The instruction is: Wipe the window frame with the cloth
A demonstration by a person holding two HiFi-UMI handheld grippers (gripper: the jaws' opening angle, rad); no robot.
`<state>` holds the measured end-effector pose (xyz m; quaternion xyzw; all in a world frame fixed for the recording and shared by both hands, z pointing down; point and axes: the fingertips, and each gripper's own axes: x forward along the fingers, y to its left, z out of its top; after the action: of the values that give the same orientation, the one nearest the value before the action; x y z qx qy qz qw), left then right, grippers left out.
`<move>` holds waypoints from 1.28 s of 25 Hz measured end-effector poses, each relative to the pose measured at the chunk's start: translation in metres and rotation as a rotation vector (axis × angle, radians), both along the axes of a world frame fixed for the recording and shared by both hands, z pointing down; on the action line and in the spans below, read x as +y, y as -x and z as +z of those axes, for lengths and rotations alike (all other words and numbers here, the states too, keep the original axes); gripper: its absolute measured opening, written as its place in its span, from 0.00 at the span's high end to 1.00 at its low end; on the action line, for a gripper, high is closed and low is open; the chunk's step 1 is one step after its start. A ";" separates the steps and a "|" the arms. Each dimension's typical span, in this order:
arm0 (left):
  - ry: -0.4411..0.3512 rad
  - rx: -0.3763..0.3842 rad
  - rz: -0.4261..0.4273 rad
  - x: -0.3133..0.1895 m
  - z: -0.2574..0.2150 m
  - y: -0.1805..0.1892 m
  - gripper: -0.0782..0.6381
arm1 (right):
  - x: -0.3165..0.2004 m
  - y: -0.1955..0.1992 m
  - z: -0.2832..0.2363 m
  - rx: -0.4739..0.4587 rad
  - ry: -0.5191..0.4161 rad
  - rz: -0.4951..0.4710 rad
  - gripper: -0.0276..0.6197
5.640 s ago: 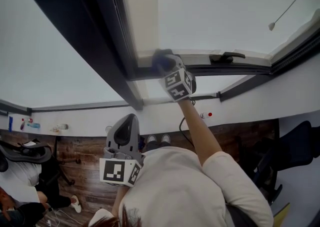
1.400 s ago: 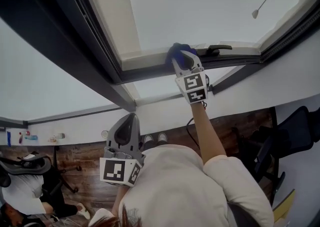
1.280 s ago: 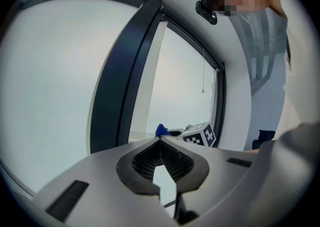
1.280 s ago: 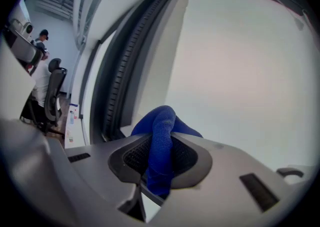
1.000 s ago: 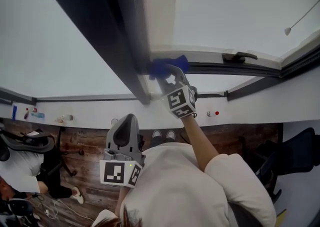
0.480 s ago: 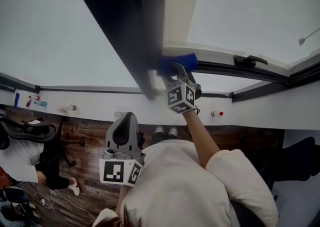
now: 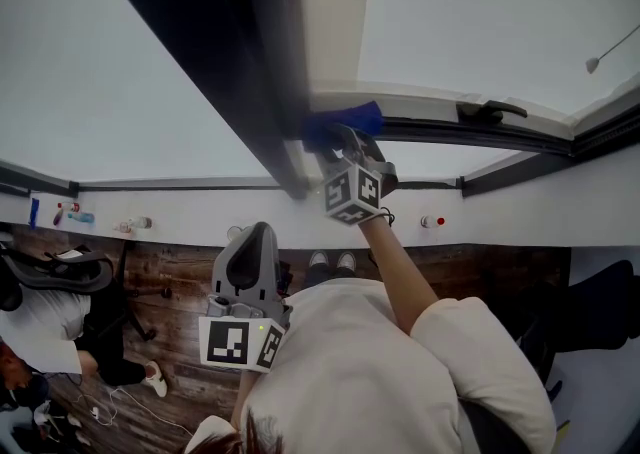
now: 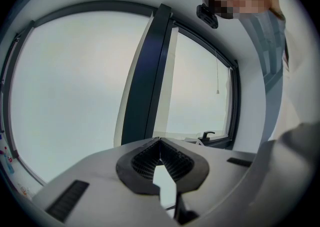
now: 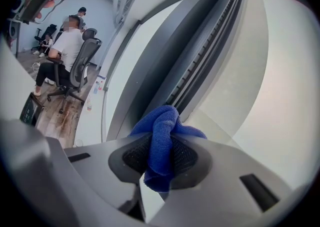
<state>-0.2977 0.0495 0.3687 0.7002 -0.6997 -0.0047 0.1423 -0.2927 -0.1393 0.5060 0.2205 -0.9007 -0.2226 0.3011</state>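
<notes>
In the head view, the right gripper is reaching up to the window frame. It is pressing a blue cloth into the corner where the dark upright is meeting the pale lower rail. The left gripper is hanging low in front of the person's white shirt, well apart from the frame.

In the left gripper view, that claw is sitting clenched, its ribbed pads meeting at the tips with nothing between them. It is pointing toward the glass, with a dark window handle beyond.

In the right gripper view, the claw is grasping the cloth, which is bunching into a thick, knitted-looking fold. The fold is bulging out ahead of the pads and drooping below them. Its front end is touching the frame just beside the dark grooved channel. Far off to the left, a person is sitting in an office chair.
</notes>
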 end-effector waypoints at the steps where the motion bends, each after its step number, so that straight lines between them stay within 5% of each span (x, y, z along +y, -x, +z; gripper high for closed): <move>1: -0.001 0.000 0.003 0.000 0.000 -0.002 0.88 | 0.000 -0.001 0.000 0.001 0.000 0.003 0.82; 32: -0.009 0.008 0.052 -0.002 -0.001 -0.031 0.88 | -0.021 -0.055 -0.001 -0.022 0.019 0.115 0.82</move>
<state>-0.2671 0.0478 0.3678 0.7187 -0.6806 -0.0070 0.1421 -0.2375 -0.1598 0.5049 0.2714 -0.8919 -0.1938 0.3055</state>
